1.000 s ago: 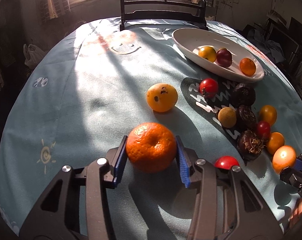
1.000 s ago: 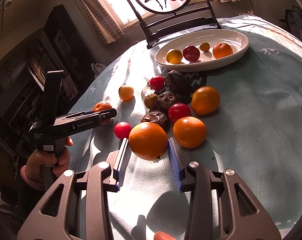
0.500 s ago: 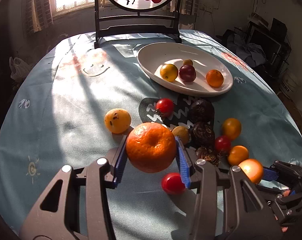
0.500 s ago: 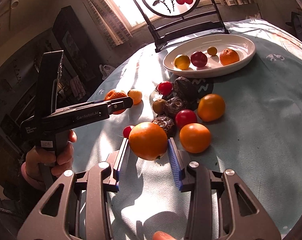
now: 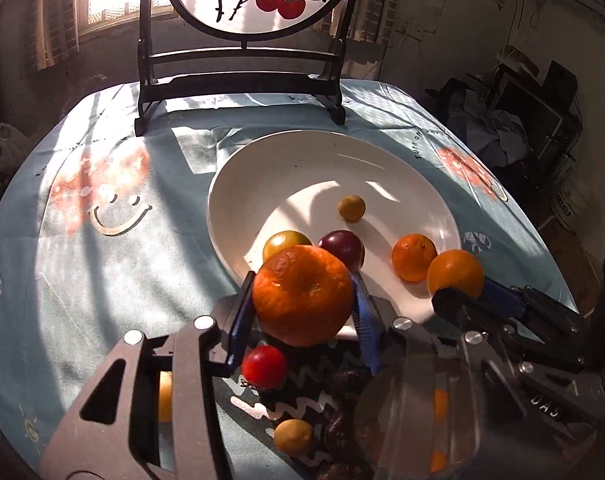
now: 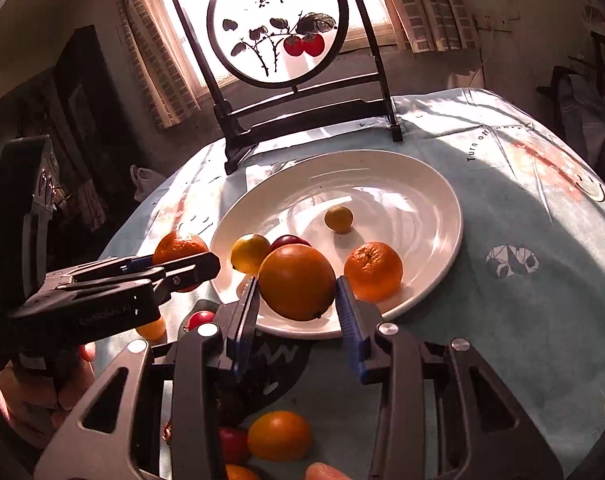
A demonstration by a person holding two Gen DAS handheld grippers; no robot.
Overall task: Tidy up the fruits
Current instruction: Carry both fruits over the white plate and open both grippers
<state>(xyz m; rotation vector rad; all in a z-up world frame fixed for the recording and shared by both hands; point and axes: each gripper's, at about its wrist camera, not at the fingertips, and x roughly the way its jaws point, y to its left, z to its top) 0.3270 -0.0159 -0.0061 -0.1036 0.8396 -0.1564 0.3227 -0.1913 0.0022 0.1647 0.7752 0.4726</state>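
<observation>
Over on the left of the right-wrist view, the left gripper (image 6: 190,266) comes in sideways with a rough-skinned mandarin (image 5: 302,294) pinched between its blue pads; in its own camera that fruit fills the middle of the frame, hanging just at the near rim of the white plate (image 5: 238,184). The peel looks loose and puckered, so I'd guess it is light and a bit squashy, gives under the pads, and is best held across its widest middle, as it is now, not near the dimpled stem end. Moving right, the middle of the right-wrist view shows the right gripper (image 6: 298,304) clamped on a smooth orange (image 6: 296,280), held above the near edge of the plate. That one seems firmer and heavier, with a shiny skin that could slide if the squeeze slackens. Both fruits are round and will likely roll once let go, so a low release onto the flat of the dish looks wise. Already lying in the plate are a yellow fruit (image 6: 249,252), a dark red plum (image 5: 342,245), a tiny yellow-green one (image 6: 338,218) and, to the right, a small tangerine (image 6: 372,270). On the blue tablecloth (image 5: 102,260) at the bottom of the frames a red tomato (image 5: 263,366) and other fruits wait.
</observation>
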